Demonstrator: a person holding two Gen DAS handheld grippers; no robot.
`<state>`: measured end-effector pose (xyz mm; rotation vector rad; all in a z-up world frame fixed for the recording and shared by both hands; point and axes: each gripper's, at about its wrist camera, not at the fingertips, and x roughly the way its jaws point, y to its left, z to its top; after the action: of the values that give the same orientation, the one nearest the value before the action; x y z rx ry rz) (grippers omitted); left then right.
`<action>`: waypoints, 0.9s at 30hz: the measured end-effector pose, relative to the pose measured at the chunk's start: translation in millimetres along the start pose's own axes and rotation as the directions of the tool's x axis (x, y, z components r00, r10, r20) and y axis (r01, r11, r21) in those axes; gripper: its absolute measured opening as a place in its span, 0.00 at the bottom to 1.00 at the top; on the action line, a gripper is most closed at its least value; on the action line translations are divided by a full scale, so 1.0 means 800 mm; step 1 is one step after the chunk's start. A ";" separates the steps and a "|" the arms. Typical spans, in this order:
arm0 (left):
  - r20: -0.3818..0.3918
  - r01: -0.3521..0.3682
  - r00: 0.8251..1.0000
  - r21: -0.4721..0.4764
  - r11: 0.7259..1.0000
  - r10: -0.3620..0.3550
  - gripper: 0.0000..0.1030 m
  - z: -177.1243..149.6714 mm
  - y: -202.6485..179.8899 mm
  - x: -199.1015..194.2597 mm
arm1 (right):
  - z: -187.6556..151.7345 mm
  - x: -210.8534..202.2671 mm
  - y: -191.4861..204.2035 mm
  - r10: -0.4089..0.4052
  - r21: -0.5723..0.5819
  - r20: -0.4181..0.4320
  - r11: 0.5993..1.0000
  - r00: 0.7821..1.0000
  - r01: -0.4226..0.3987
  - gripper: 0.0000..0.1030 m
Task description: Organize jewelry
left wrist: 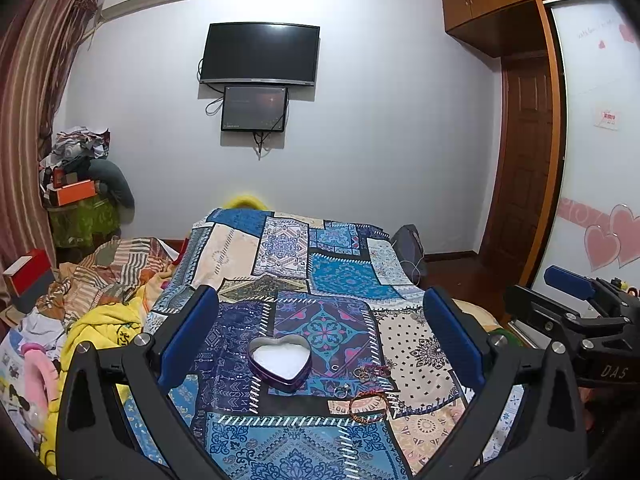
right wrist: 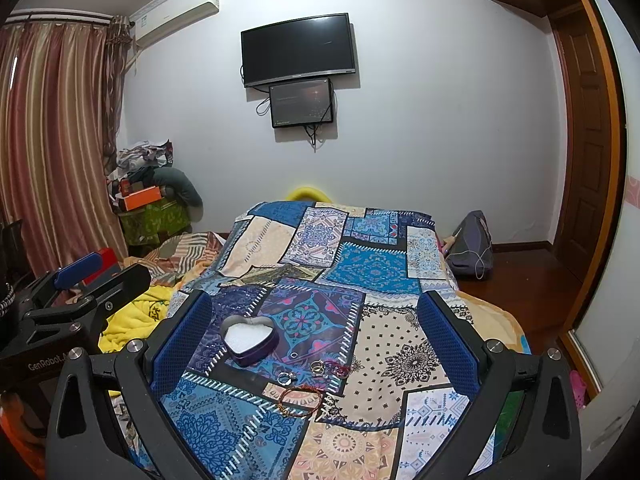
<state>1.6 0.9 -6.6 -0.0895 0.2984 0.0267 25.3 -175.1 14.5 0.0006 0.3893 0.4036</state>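
A purple heart-shaped tin (left wrist: 280,362) with white lining lies open on the patchwork bedspread (left wrist: 296,264); it also shows in the right wrist view (right wrist: 250,338). Right of it lie small rings (left wrist: 370,372) (right wrist: 322,368), a silver ring (left wrist: 342,391) (right wrist: 286,378) and a red-and-gold beaded bracelet (left wrist: 368,404) (right wrist: 300,400). My left gripper (left wrist: 320,336) is open and empty, above the bed with the tin between its fingers. My right gripper (right wrist: 316,340) is open and empty, held above the jewelry. Each gripper shows at the edge of the other's view.
Crumpled blankets and clothes (left wrist: 96,304) lie left of the bedspread. A grey bag (right wrist: 470,244) sits on the wooden floor at the right. A pile of boxes (right wrist: 148,200) stands by the curtain. A TV (right wrist: 298,50) hangs on the far wall.
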 end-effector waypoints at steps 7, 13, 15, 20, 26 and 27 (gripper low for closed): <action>0.002 -0.001 1.000 0.000 1.000 0.001 1.00 0.001 0.000 0.000 | 0.001 0.001 0.000 0.000 -0.001 -0.001 1.000 1.000 0.000 0.99; 0.001 0.001 1.000 -0.003 1.000 -0.001 1.00 0.001 0.001 0.000 | -0.001 0.001 0.001 0.000 -0.001 -0.001 1.000 1.000 0.000 0.99; 0.001 0.002 1.000 -0.005 1.000 -0.002 1.00 0.001 0.001 0.001 | 0.000 0.001 0.001 0.001 0.000 -0.002 1.000 1.000 -0.001 0.99; 0.001 0.002 1.000 -0.006 1.000 -0.002 1.00 0.001 0.002 0.001 | 0.000 0.001 0.002 0.001 -0.001 -0.002 1.000 1.000 -0.001 0.99; 0.002 0.001 1.000 -0.005 1.000 -0.001 1.00 0.000 0.002 0.000 | 0.000 0.000 0.003 0.001 -0.001 -0.002 1.000 1.000 -0.001 0.99; 0.002 0.002 1.000 -0.006 1.000 -0.002 1.00 0.001 0.002 0.000 | 0.000 0.000 0.003 0.000 -0.001 -0.003 1.000 1.000 0.000 0.99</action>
<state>2.0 2.7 -6.3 -0.0957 0.2964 0.0260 24.7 -173.1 14.5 -0.0005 0.3918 0.4042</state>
